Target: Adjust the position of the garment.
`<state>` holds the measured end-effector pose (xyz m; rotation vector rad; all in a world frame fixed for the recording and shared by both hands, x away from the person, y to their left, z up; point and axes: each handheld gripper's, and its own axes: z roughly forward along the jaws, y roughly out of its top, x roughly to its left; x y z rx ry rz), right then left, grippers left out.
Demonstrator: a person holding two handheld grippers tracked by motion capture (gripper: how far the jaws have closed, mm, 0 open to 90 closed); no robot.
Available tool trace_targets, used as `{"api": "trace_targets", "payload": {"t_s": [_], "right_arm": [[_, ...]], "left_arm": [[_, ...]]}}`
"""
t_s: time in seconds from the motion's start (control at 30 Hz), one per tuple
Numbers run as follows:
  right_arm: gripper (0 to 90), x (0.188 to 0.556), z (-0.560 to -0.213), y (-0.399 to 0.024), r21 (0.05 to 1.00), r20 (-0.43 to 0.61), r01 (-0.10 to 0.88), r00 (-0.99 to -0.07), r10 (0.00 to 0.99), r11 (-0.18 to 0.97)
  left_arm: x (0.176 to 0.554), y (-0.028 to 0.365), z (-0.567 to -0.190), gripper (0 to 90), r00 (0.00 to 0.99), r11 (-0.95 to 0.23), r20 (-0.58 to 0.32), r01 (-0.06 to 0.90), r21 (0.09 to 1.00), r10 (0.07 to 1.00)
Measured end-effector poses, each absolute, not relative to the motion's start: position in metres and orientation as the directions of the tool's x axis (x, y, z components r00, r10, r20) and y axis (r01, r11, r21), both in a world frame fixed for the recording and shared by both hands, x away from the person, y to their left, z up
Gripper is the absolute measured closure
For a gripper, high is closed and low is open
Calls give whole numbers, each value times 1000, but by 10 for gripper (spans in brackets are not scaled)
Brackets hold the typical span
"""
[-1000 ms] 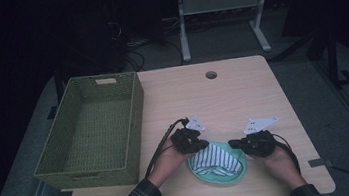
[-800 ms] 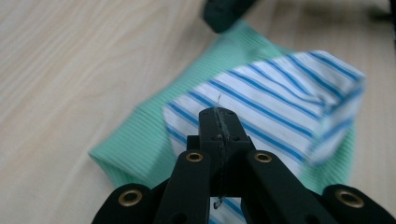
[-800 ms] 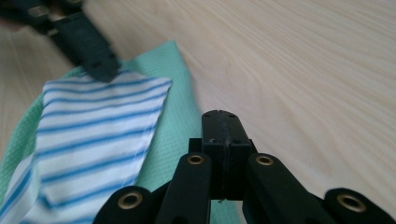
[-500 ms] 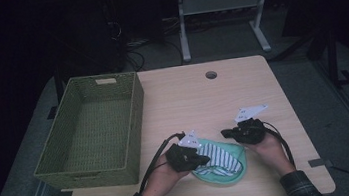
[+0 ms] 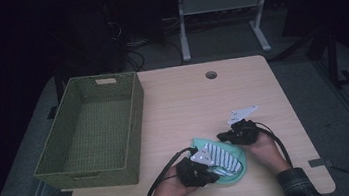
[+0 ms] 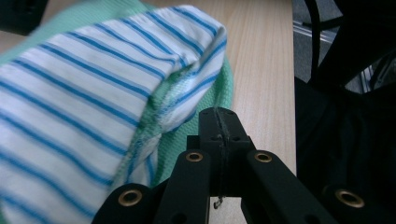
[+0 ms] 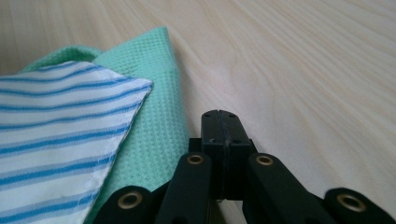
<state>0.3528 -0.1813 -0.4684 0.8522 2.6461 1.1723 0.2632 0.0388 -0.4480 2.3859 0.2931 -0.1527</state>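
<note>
Both hands slid toward the table's near edge since a second ago, left gripper [image 5: 206, 167] and right gripper [image 5: 230, 135] with jaws pressed together on nothing, flanking the folded cloths [image 5: 223, 160], likely about to shift them; wicker basket [image 5: 91, 131] farther left, path unobstructed.

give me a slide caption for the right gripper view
Right gripper, jaws shut, beside a green waffle cloth with a blue-striped white cloth lying on it, on a wooden table.

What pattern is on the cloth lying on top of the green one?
White with thin blue stripes: the striped cloth lies on the green cloth. It shows best in the left gripper view.
</note>
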Motion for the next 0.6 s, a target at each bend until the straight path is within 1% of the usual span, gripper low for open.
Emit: {"api": "trace_targets", "payload": {"t_s": [0.13, 0.2, 0.23, 0.3, 0.6], "right_arm": [[899, 351, -471, -181, 698, 102, 441, -842, 530, 565], [899, 351, -472, -181, 701, 104, 437, -845, 525, 564], [899, 350, -471, -182, 694, 100, 439, -844, 527, 570], [899, 349, -471, -184, 695, 104, 440, -844, 526, 569], [899, 338, -471, -195, 689, 110, 450, -839, 532, 568]], "left_arm": [[263, 35, -455, 895, 966, -738, -191, 255, 624, 172], [264, 35, -458, 895, 973, -760, -161, 228, 609, 163], [264, 36, -458, 896, 971, -754, -169, 236, 613, 167], [266, 37, -457, 896, 973, -761, -156, 229, 607, 168], [280, 50, -457, 895, 963, -757, -127, 266, 596, 238]]}}
